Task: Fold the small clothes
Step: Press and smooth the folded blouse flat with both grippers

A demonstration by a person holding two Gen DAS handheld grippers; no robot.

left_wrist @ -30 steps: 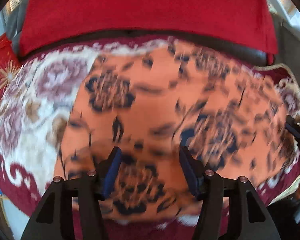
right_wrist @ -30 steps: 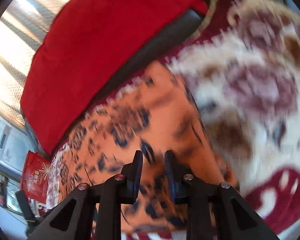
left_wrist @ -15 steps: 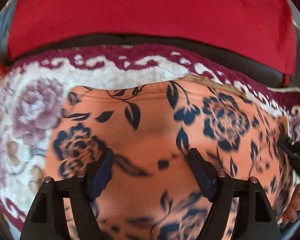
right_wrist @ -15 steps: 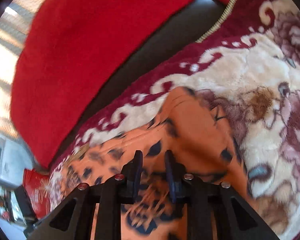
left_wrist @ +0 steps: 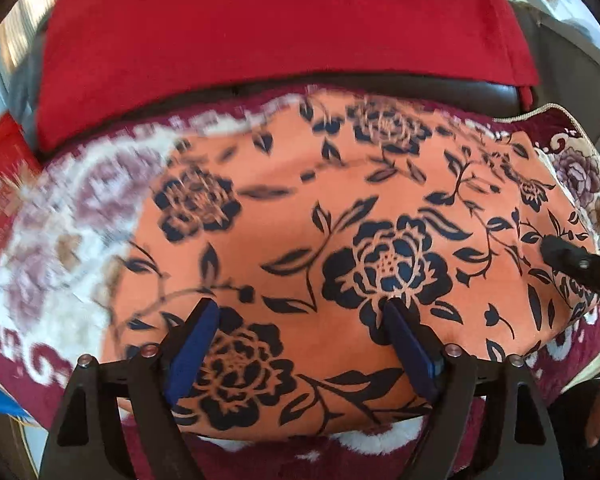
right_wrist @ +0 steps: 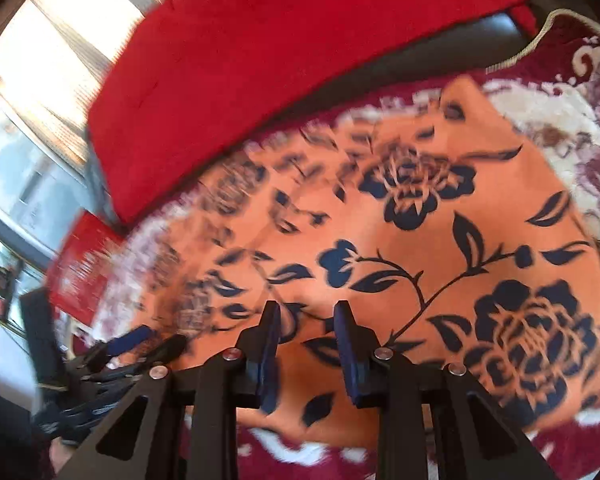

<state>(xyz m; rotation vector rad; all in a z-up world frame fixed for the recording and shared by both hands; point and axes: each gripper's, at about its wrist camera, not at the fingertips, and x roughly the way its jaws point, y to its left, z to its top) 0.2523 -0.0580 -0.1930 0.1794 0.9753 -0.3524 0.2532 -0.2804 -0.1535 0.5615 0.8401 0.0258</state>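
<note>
1. My left gripper (left_wrist: 300,336) hangs over the near part of the orange floral garment (left_wrist: 340,240); its jaws have just been opening and now stand wide apart, nothing pinched between them; only the cloth's surface lies below the gap.
2. My right gripper (right_wrist: 306,340) sits above the same garment, toward its near edge; its jaws have just been opening a little and stand narrowly apart; I see no fabric gripped between the pads, though blur makes the contact hard to judge.
3. The garment lies spread, mostly flat, on the patterned blanket (left_wrist: 60,208); a red cushion (left_wrist: 280,20) lies beyond the garment's far edge, with a dark strip of seat between.
4. I judge this to be the moment between folds: both grippers let go, the cloth laid out; how many folds are done I cannot tell.
5. The next move, as I judge it, calls for picking an edge of the garment with each gripper, closing firmly on it, then carrying it evenly across.
6. No containers show around the garment; nothing to report inside any.
</note>
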